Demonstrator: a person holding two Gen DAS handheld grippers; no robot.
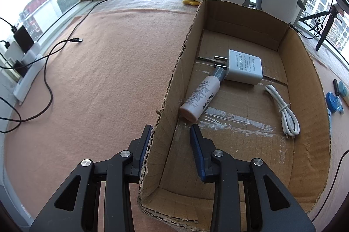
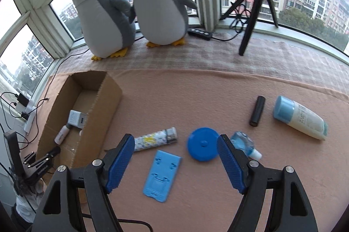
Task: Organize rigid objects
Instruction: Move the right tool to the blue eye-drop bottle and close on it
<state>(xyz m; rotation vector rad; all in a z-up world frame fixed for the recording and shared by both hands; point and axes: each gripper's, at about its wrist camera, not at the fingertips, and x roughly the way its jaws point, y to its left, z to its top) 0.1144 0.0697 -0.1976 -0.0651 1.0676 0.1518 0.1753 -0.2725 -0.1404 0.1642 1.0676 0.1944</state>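
Left gripper (image 1: 171, 134) part-open, astride box (image 1: 172, 83) wall, one pad outside; unclamped, liable to slide. Right gripper (image 2: 175, 146) wide above stand (image 2: 162, 175); flat, likely to slip from pads.

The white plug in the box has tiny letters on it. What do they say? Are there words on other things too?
"AC/DC ADAPTER": on the plug, along one edge.
"FC CE": marks on the plug.
Other lines on the plug: too small to read.
Small bottle in the box: printed lines, too small to read.
Big bottle: print too blurred.
Patterned tube: no words I can make out.
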